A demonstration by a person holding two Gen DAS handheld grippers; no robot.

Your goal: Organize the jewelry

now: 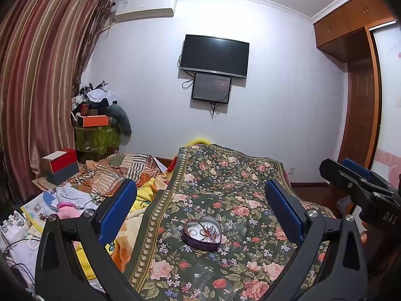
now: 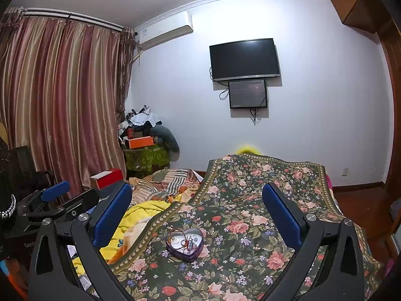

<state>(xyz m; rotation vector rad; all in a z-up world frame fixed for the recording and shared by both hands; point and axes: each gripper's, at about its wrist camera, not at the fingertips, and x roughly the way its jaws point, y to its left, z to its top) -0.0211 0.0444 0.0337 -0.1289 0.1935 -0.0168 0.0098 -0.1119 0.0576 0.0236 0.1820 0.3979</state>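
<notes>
A purple heart-shaped tin (image 1: 202, 233) holding rings, a red cord bracelet and other jewelry sits on a dark floral cloth (image 1: 225, 195). It also shows in the right wrist view (image 2: 185, 244). My left gripper (image 1: 200, 205) is open and empty, raised above and short of the tin. My right gripper (image 2: 196, 205) is open and empty too, held above and to the right of the tin. The right gripper also shows at the right edge of the left wrist view (image 1: 356, 183), and the left gripper at the left edge of the right wrist view (image 2: 56, 195).
The floral cloth (image 2: 263, 200) covers a raised surface over a bed with yellow and striped bedding (image 1: 120, 173). Papers, boxes and clutter (image 1: 50, 200) lie at the left. A wardrobe (image 1: 361, 75) stands at the right, curtains (image 2: 62, 100) at the left.
</notes>
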